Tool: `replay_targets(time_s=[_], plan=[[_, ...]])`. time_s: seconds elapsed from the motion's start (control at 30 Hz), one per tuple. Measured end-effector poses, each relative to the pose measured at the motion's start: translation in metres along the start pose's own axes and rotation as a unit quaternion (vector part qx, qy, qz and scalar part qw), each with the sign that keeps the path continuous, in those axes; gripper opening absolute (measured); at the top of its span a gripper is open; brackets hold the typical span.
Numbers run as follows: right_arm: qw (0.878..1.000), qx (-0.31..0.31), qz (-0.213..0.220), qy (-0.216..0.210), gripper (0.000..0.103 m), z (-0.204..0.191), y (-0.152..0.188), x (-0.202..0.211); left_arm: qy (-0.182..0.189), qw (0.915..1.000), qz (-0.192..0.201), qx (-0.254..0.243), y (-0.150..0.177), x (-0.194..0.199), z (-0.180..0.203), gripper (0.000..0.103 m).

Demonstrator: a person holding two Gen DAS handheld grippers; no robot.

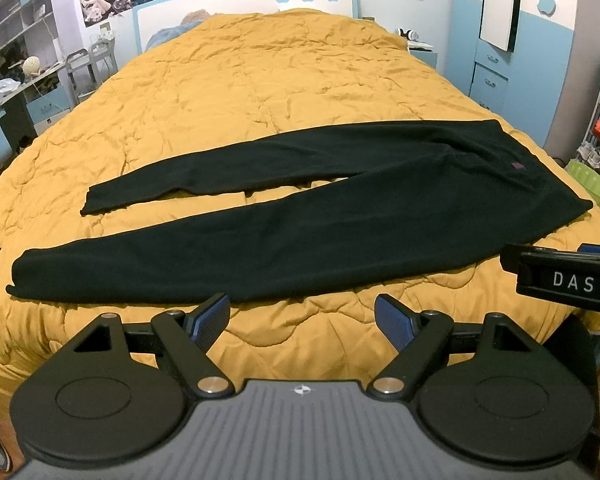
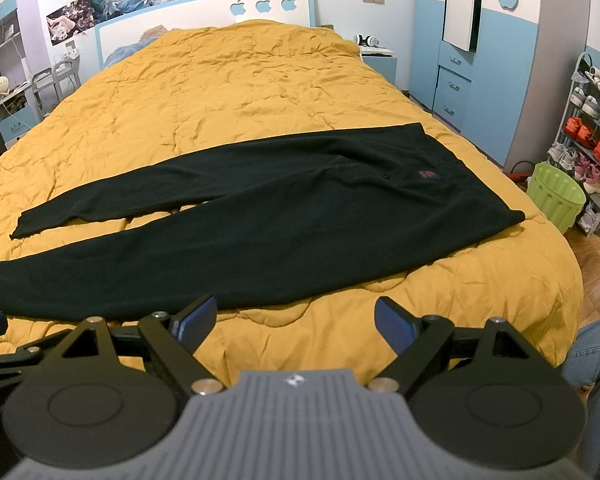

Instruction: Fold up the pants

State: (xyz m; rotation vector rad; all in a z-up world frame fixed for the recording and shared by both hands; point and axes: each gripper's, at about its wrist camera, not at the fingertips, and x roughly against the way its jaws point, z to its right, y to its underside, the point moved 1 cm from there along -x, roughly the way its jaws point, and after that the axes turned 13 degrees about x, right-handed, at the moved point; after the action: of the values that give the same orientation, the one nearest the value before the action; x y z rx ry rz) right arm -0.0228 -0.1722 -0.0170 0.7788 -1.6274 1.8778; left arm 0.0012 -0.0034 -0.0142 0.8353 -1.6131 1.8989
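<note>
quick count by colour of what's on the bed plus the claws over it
black pants: 1
yellow quilt: 1
black claws with blue pads, left claw and right claw, both open and empty: 2
total: 4

The pants (image 1: 300, 216) are lying flat across the bed (image 1: 260, 80) near its foot edge, waistband toward the right edge and both legs running toward the left edge, the shorter-reaching leg lying behind the nearer one. The left gripper (image 1: 302, 320) and right gripper (image 2: 296, 322) are hovering apart-fingered before the foot edge, the left one sitting left of the right. A wastebasket (image 2: 556, 196) is standing on the floor beside the bed's right edge, with a shoe rack (image 2: 592, 140) sitting behind it.
</note>
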Motion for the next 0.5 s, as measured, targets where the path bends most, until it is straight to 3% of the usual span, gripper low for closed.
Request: replay_targets(time_s=[0.5], plan=[[1.000,0.001,-0.001,0.000,0.082,0.0004,-0.0011,0.0000,-0.001,1.0000,-0.001,-0.001,0.0025,-0.0003,-0.0002,0.096]])
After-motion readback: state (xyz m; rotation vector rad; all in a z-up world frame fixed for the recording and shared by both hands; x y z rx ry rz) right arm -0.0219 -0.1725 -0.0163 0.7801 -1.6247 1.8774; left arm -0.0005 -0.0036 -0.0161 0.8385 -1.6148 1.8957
